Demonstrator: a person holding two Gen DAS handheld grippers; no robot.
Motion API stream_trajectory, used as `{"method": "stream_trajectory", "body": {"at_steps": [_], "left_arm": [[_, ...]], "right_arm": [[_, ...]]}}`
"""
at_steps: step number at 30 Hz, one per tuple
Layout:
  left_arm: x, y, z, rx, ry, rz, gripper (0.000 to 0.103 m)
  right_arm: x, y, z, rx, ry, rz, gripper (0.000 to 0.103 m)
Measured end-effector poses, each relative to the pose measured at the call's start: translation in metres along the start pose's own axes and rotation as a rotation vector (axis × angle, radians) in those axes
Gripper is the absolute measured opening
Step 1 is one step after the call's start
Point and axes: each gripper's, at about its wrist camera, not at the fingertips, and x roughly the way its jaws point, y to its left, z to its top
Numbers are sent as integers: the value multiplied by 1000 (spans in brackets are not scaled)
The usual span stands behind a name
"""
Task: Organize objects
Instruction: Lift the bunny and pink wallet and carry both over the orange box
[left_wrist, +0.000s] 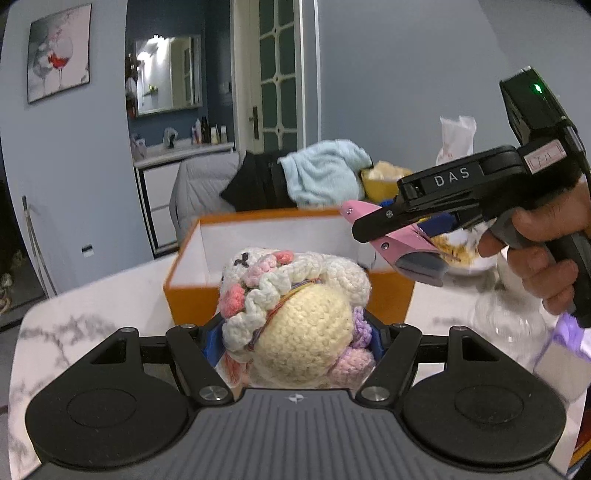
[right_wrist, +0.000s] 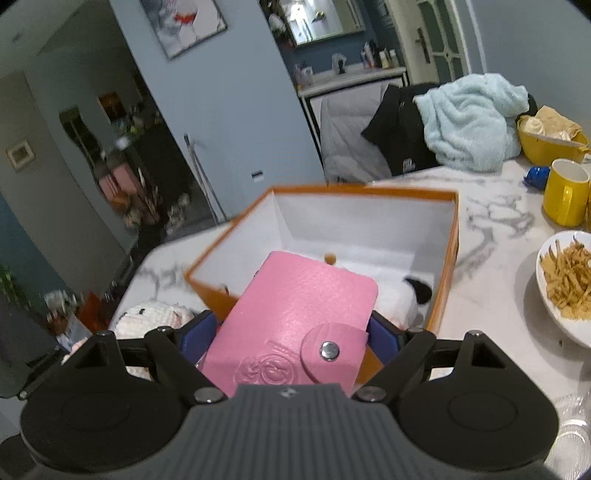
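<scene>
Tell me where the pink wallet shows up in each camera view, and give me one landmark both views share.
Left wrist view: the pink wallet is at right of centre, seen edge-on in the right gripper, above the near right corner of the orange box.
Right wrist view: the pink wallet fills the lower centre, clamped between the jaws, snap flap toward the camera.
Shared landmark: the orange box; the light blue towel lies behind it.

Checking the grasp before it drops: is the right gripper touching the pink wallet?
Touching: the right wrist view shows the pink wallet clamped between the right gripper fingers.
</scene>
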Motion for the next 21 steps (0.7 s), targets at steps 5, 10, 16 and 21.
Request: {"method": "stream_trajectory", "body": {"at_steps": [5,10,16,21], "left_arm": [[13,-2,32,-1,-55,2,82],[39,-8,55,37,-70,26,82],[76,-7,67,85,-44,63,82],[105,-2,67,129,4,101,82]], "right_arm": [[-10,-10,20,40,-66,-1,86],[-10,-23,37,82,-115,-22,86],[8,-34,53,100,-124,-44,86],[27,-35,65,101,-136,-61,86]]}}
